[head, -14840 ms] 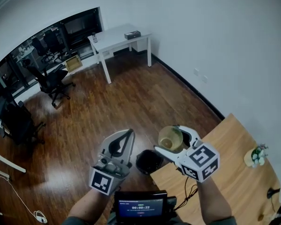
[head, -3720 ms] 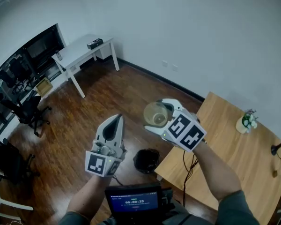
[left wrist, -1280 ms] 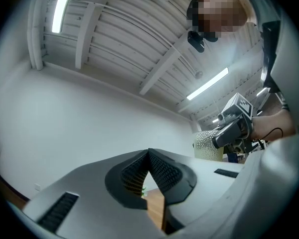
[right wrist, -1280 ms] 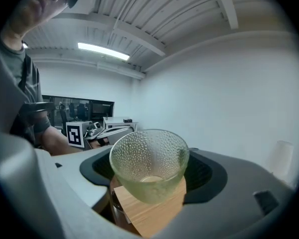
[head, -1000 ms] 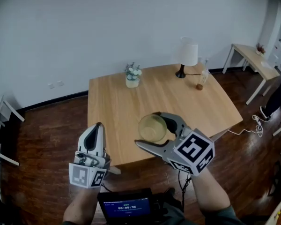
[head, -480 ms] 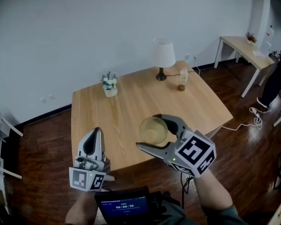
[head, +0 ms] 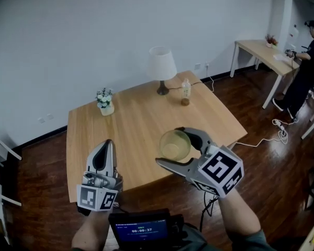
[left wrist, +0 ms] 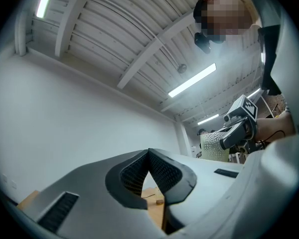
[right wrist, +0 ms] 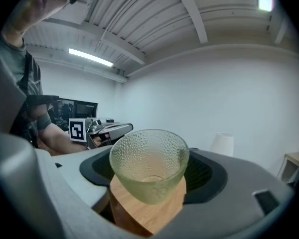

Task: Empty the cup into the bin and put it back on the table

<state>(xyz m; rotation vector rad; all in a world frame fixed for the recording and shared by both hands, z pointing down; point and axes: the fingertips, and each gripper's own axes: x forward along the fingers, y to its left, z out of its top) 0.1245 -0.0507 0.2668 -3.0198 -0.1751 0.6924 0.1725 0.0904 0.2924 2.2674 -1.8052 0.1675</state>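
Right gripper (head: pixel 167 145) is clamped on the cup (head: pixel 174 144), jaws spread wide with one pad pressed to each side of it. It's a pebbled clear glass cup with a yellowish tint, sitting upright with its mouth up. In the right gripper view I can see bare wood showing under its base between the jaws. In the head view it sits over the near part of the bench (head: pixel 131 124), toward the front edge, held up off the wood rather than resting on it.

Left gripper (head: pixel 105 143) is out to the left of the cup, jaws together, ribbed pads meeting at the tip with nothing between them. It points up and away from me, over the bench's near left corner in the head view.

Across the bench, along the far edge, a white-shaded lamp (head: pixel 161 67) stands near the middle. A small bottle (head: pixel 186 92) is just to its right and a little pot of flowers (head: pixel 105 101) is well to its left. Dark wooden floor (head: pixel 261 140) lies all around. Off in the far right corner a person (head: pixel 306 61) stands at a second pale table (head: pixel 256 48).
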